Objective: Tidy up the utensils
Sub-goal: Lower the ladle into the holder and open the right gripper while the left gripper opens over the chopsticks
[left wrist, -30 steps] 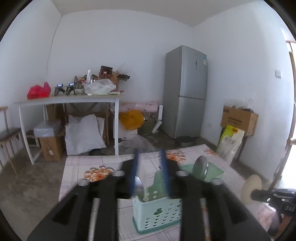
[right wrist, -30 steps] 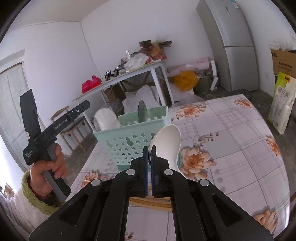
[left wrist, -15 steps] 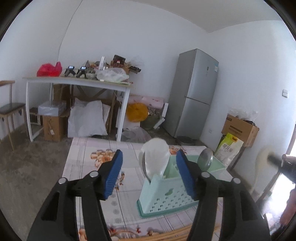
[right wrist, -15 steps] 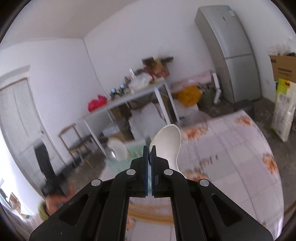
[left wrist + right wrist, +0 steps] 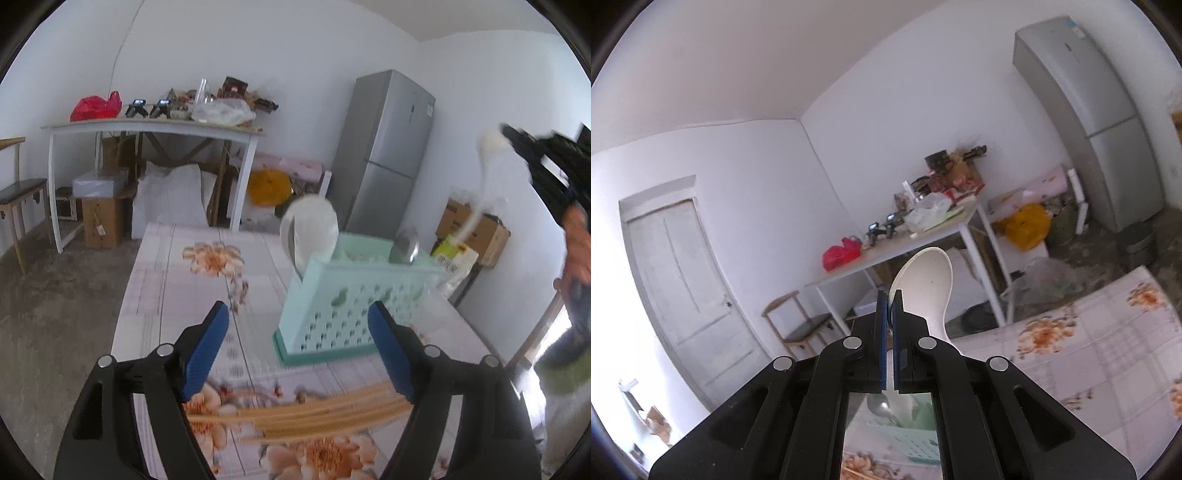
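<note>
Left wrist view: the chopsticks (image 5: 325, 413) are seen lying crosswise just below the left gripper (image 5: 299, 349), whose jaws, just opened wide, are empty; the right gripper (image 5: 889, 306) is clamped on a white spoon (image 5: 925, 284).

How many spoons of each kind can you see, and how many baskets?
White plastic spoons: 2, one standing in the basket, one in the right gripper.
Shiny metal spoons: 1.
Mint-green perforated plastic baskets: 1.
Total: 4.
</note>
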